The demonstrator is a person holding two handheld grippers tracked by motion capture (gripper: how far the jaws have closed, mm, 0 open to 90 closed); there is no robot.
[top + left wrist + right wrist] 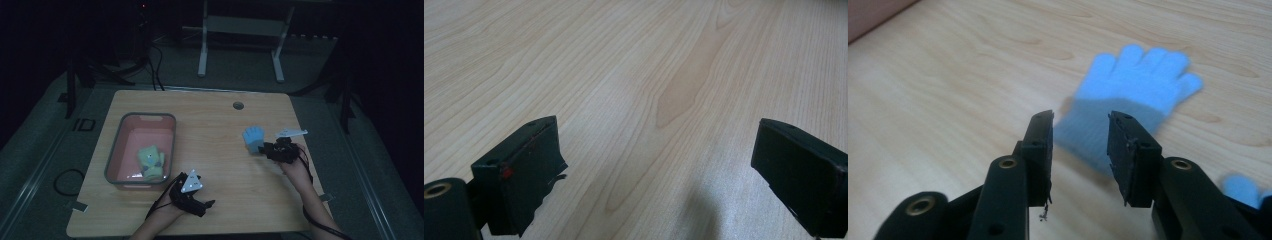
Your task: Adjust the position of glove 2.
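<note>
Right hand-held gripper [1080,150] straddles blue glove [1133,95]; high view adds bin [117,150].

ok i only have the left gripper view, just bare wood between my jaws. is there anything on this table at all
Observer: Yes. A blue glove lies flat on the table, right of centre, at the tip of the right gripper.
Operator: is the right one holding it
Observer: Not clearly. In the right gripper view its jaws stand apart either side of the glove's cuff, with gaps showing.
Operator: anything near my side
Observer: A pink bin with a grey rim sits just beyond the left gripper, and a yellow-green glove lies inside it.
</note>
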